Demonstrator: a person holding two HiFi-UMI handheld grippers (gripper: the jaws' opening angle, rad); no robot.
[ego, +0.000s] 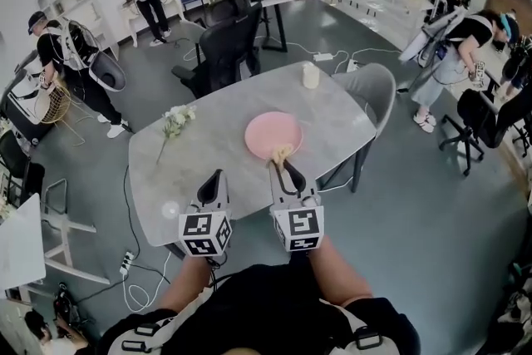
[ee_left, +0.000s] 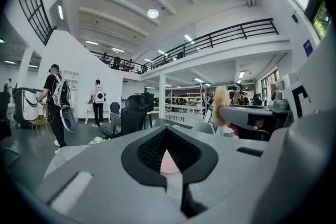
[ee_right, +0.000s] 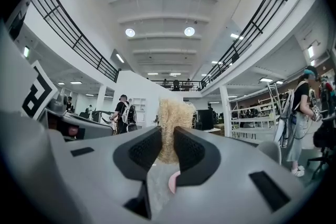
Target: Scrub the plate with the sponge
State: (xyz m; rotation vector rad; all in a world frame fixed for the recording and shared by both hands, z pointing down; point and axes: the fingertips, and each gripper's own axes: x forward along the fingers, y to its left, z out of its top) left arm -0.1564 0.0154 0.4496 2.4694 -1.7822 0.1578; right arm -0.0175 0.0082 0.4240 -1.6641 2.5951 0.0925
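A round pink plate (ego: pixel 273 133) lies on the grey table (ego: pixel 208 154), a little right of its middle. My right gripper (ego: pixel 281 165) hovers over the plate's near rim, shut on a straw-coloured fibrous sponge (ego: pixel 282 153). In the right gripper view the sponge (ee_right: pixel 170 115) stands up between the jaws of the right gripper (ee_right: pixel 168 136), with a sliver of plate (ee_right: pixel 173 181) below. My left gripper (ego: pixel 218 176) is beside it to the left, over bare tabletop, shut and empty. In the left gripper view the left gripper (ee_left: pixel 167 131) points level, and the sponge (ee_left: pixel 220 107) shows at right.
A white cup (ego: pixel 310 75) stands at the table's far edge and a sprig of white flowers (ego: pixel 176 120) lies at the left. A grey chair (ego: pixel 376 91) is tucked in at the right, a black office chair (ego: pixel 226 46) beyond. People stand around the room; cables lie on the floor.
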